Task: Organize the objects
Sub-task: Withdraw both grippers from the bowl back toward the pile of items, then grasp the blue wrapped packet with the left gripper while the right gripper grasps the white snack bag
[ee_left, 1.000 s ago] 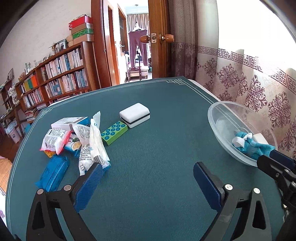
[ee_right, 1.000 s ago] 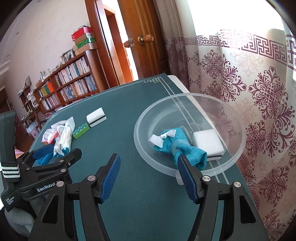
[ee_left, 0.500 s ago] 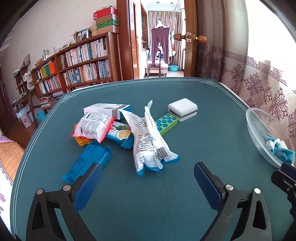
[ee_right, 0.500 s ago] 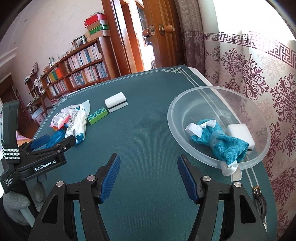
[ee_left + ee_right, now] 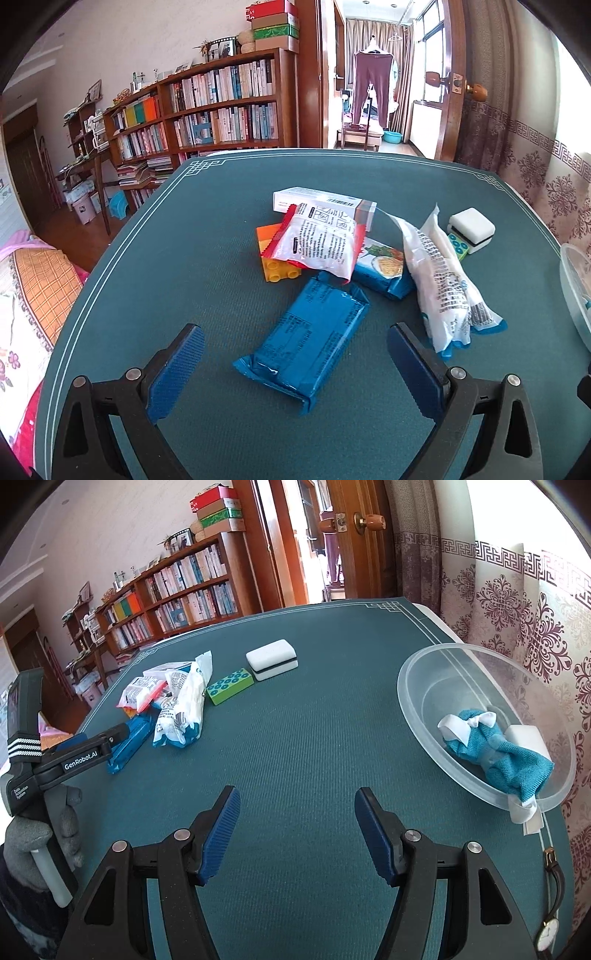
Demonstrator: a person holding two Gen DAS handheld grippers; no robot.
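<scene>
**Right wrist view: two things in the bowl, the pile not yet cleared**

Right wrist view shows the clear plastic bowl (image 5: 413,701) at the right edge of the table (image 5: 314,738), holding a rolled teal cloth (image 5: 502,753) tied with white ribbon and a white block (image 5: 526,736) behind it. If the bowl is the collecting place, as it seems to be, only a small part of the job is done.

Most things lie loose at the table's left. In the left wrist view a blue packet (image 5: 310,339) lies nearest, with a red-edged snack bag (image 5: 317,243) resting on an orange and yellow toy brick (image 5: 271,258), a white carton (image 5: 321,201) behind, a noodle packet (image 5: 382,269), a long white bag (image 5: 443,291), a green dotted block (image 5: 458,251) and a white sponge block (image 5: 471,229). All are well apart from the bowl.

The left gripper (image 5: 295,358) stands wide open, its pads on either side of the blue packet's near end, not pressing it; whether it hovers above or touches, I cannot tell. That packet looks like the next pick.

The right gripper (image 5: 295,830) is partly open and empty, over bare table between pile and bowl. A wristwatch (image 5: 550,897) lies near the table's right edge.
</scene>
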